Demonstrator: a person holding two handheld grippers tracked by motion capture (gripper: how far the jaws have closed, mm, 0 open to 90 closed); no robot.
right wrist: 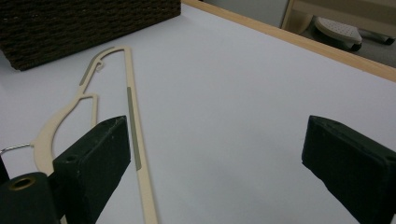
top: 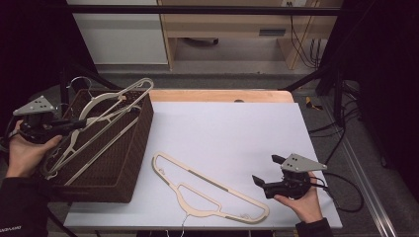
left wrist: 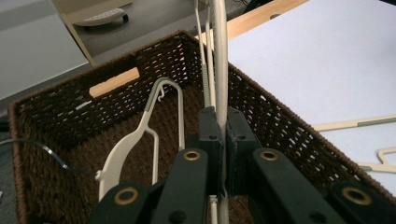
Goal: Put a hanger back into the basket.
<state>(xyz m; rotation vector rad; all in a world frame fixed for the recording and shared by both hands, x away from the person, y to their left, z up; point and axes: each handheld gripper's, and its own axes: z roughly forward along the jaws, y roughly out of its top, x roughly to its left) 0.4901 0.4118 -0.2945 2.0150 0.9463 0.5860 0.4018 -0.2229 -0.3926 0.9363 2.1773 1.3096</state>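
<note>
At the pale table's (top: 222,128) left edge, the left gripper (top: 79,123) clamps a cream hanger (top: 111,101) over the brown wicker basket (top: 133,148), another hanger (top: 207,190) lies flat mid-table, and the right gripper (top: 267,170) gapes wide before wooden furniture (top: 222,24).

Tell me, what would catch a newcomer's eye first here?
Probably the dark woven basket at the table's left, with cream hangers poking out of it. The left tongs are shut on one raised hanger over the basket. Another hanger lies flat on the white table, and the right tongs are open beside it, touching nothing.
</note>
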